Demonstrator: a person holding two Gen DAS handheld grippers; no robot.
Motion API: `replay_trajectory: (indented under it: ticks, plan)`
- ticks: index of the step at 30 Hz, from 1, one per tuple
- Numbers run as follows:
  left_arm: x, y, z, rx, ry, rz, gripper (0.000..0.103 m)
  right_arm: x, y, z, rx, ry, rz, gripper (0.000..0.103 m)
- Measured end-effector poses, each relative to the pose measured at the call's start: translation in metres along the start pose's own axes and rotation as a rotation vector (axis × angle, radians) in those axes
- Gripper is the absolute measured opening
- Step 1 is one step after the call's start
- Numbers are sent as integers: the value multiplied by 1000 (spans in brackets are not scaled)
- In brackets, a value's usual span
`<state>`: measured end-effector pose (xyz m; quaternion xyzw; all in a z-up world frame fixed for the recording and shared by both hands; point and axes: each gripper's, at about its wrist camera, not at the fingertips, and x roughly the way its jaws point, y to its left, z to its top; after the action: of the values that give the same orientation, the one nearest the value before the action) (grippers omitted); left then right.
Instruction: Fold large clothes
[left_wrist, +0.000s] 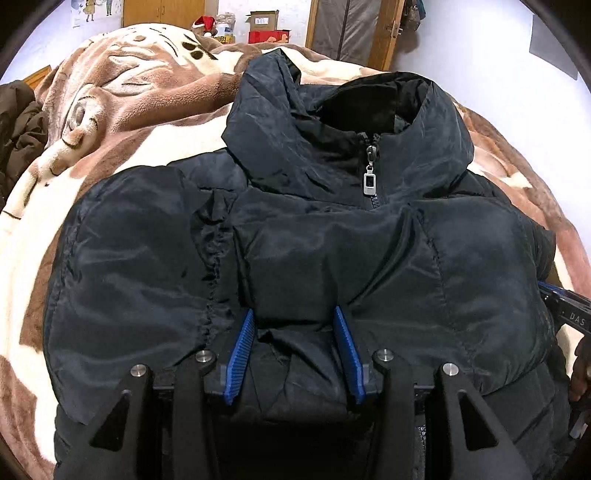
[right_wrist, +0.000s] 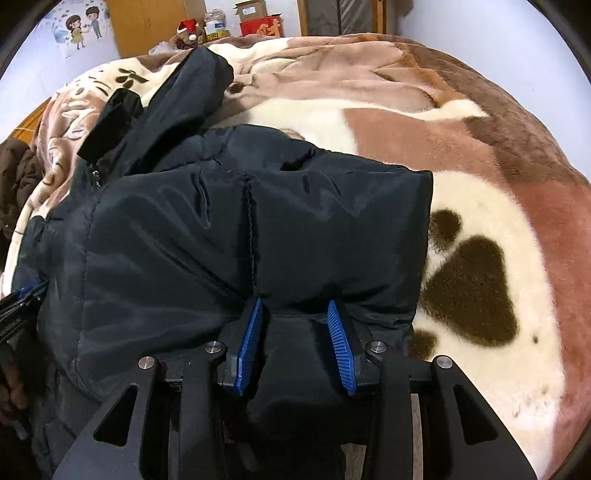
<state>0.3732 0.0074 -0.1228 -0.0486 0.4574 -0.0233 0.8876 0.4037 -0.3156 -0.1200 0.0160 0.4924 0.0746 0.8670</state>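
Observation:
A dark navy puffer jacket lies on a bed, front up, zipped, with a silver zipper pull under its collar. Both sleeves are folded across the chest. My left gripper has its blue fingers around a thick bunch of jacket fabric at the near hem side. My right gripper is shut on the folded jacket's right part in the same way, blue fingers pinching a bulge. The right gripper's body shows at the left wrist view's right edge.
The bed is covered by a brown, pink and cream plush blanket with a paw print. A brown garment lies at the far left. Boxes and a wooden door stand against the back wall.

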Motion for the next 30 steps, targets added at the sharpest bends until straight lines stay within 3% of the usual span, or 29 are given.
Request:
replay_trajectory:
  ticks: [3, 8, 10, 14, 20, 22, 25, 28, 30]
  plan:
    - [-22, 5, 10, -26, 14, -26, 46, -28, -1, 7, 3, -15, -6, 37]
    - [-64, 13, 41, -19, -120, -47, 46, -67, -4, 33, 19, -131, 23, 37]
    - [-52, 14, 54, -6, -121, -9, 46, -58, -1, 49, 22, -124, 20, 37]
    - [12, 22, 51, -13, 26, 39, 50, -3, -1, 57, 24, 10, -18, 37]
    - [17, 18, 42, 2, -6, 52, 50, 9, 7, 53, -29, 15, -61, 37]
    - [0, 19, 47, 6, -12, 54, 48, -11, 8, 55, -24, -11, -60, 37]
    - [-45, 23, 46, 11, -90, 23, 48, -52, 11, 46, -25, -95, -21, 37]
    - [-85, 24, 25, 26, -161, -32, 48, -83, 21, 24, -36, -138, 36, 38]
    - [-87, 24, 10, 40, -150, -41, 48, -86, 28, 7, -45, -128, 48, 38]
